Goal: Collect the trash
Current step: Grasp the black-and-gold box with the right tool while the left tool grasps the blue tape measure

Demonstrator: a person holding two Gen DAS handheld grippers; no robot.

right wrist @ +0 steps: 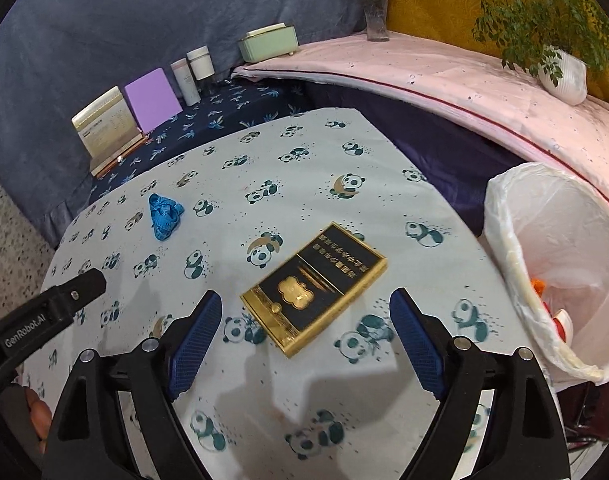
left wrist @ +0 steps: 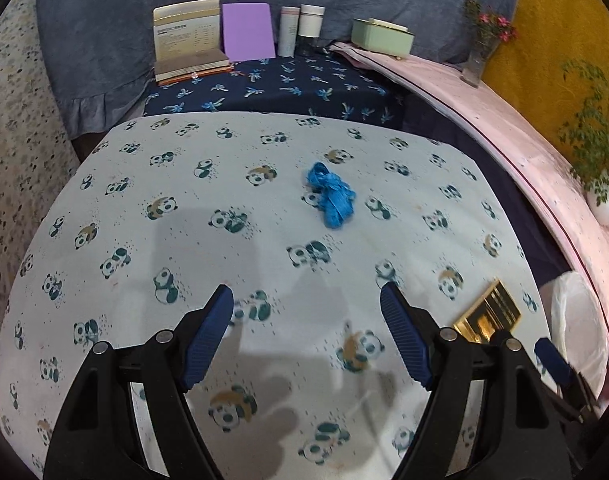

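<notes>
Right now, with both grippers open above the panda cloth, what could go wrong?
1. The flat gold-and-black box lies flush on the soft panda-print cloth; the right gripper may pinch cloth too.
2. The crumpled blue plastic scrap may slip from the left gripper.
3. The white bag-lined bin sits off the table's edge; drops may miss it.

Well beyond the jaws we see a gold booklet stand [left wrist: 186, 38], a purple card [left wrist: 248, 32] and two white tubes [left wrist: 302, 28] in a row against grey cloth. Further right sit a pale green box [left wrist: 382, 38], a flower vase [left wrist: 482, 52] and a potted plant [right wrist: 560, 68].
</notes>
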